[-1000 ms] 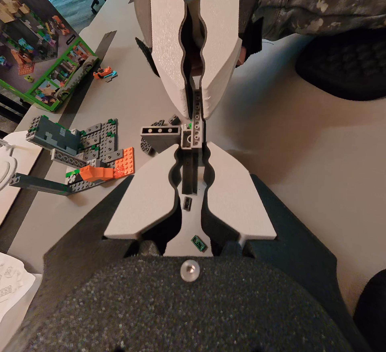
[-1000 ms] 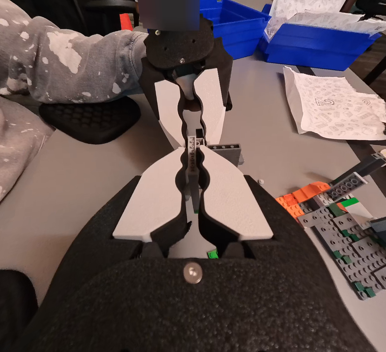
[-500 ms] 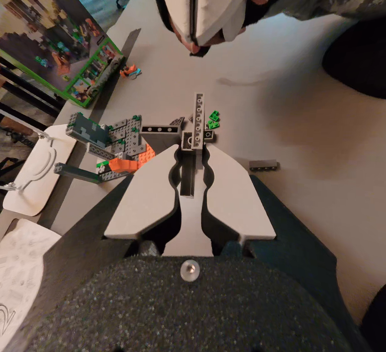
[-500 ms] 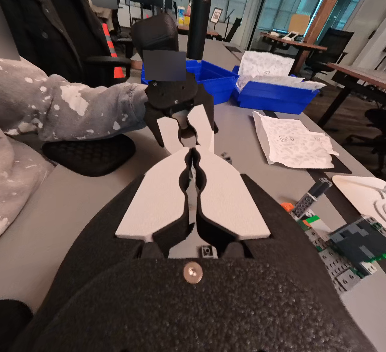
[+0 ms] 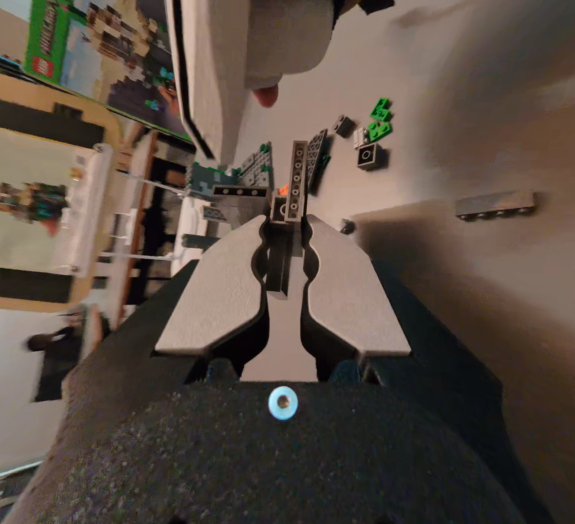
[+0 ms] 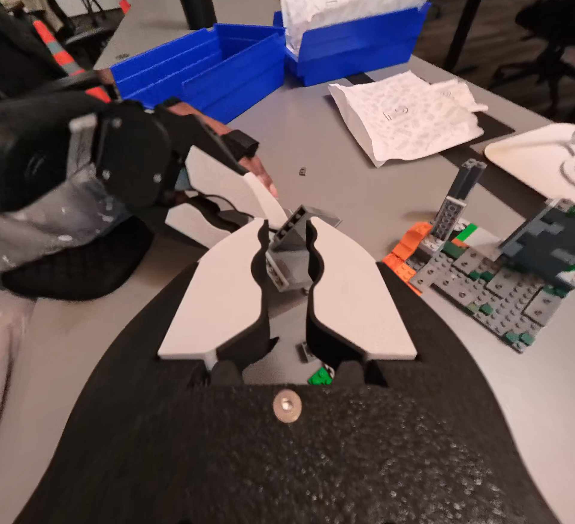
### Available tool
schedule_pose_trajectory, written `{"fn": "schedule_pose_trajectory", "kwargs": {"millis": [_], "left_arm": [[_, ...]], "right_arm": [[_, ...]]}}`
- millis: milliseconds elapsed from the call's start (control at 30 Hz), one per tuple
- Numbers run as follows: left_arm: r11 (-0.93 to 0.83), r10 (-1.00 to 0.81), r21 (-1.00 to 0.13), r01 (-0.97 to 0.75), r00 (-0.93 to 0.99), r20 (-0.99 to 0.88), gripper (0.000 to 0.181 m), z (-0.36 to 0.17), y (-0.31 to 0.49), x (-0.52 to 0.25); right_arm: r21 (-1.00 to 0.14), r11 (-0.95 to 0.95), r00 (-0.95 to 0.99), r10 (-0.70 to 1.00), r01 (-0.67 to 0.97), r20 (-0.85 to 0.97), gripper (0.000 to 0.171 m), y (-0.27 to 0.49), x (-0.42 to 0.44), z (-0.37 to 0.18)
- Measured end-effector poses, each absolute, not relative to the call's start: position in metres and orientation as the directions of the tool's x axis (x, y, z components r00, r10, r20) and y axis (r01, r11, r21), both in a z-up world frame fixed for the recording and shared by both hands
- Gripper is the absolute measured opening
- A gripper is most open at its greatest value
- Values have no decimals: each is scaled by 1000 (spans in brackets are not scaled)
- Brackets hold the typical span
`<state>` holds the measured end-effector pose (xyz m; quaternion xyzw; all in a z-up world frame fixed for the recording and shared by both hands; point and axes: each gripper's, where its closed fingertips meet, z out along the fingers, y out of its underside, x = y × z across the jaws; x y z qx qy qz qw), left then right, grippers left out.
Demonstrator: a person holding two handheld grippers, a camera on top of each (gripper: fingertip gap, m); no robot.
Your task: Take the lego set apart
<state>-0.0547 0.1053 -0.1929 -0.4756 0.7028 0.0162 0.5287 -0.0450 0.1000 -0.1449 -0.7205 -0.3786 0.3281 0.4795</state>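
My left gripper (image 5: 286, 220) is shut on a grey lego assembly (image 5: 297, 182): a long light grey strip with dark grey bricks beside it, held above the table. Its white fingers (image 6: 224, 179) reach in from the left in the right wrist view. My right gripper (image 6: 286, 223) is open around the same assembly (image 6: 289, 244). The right pad lies close against a dark brick and a gap shows at the left pad. The right gripper's fingers (image 5: 224, 58) loom large at the top of the left wrist view.
The rest of the lego build (image 6: 497, 276) stands to the right with orange parts. Two blue bins (image 6: 217, 64), paper bags (image 6: 404, 117) and a white tray (image 6: 535, 154) lie behind. Loose green pieces (image 5: 379, 123), a dark brick (image 5: 370, 156) and a grey brick (image 5: 494, 204) lie on the table. One gripper's finger ends stand about 5 centimeters off the other's.
My right gripper gripped the long strip a second ago, then pulled away with its pads shut on nothing. It has now opened and come back around the assembly. My left gripper kept its hold.
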Motion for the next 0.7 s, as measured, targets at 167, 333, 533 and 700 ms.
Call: {"fn": "schedule_pose_trajectory", "kwargs": {"millis": [167, 333, 533, 700], "left_arm": [[600, -477, -289, -746, -44, -878, 19, -194, 111, -48], [605, -429, -247, -757, -49, -902, 19, -191, 112, -46], [606, -424, -244, -757, -48, -904, 19, -192, 113, -47], [601, -419, -226, -767, -62, -906, 19, -195, 112, -43]], "right_arm": [[-906, -355, 570, 804, 230, -170, 26, 108, -44, -156], [-891, -389, 612, 771, 234, -177, 18, 115, -38, -163], [-879, -420, 621, 757, 226, -202, 17, 116, -41, -166], [-869, -442, 639, 739, 224, -211, 14, 118, -40, -171]]}}
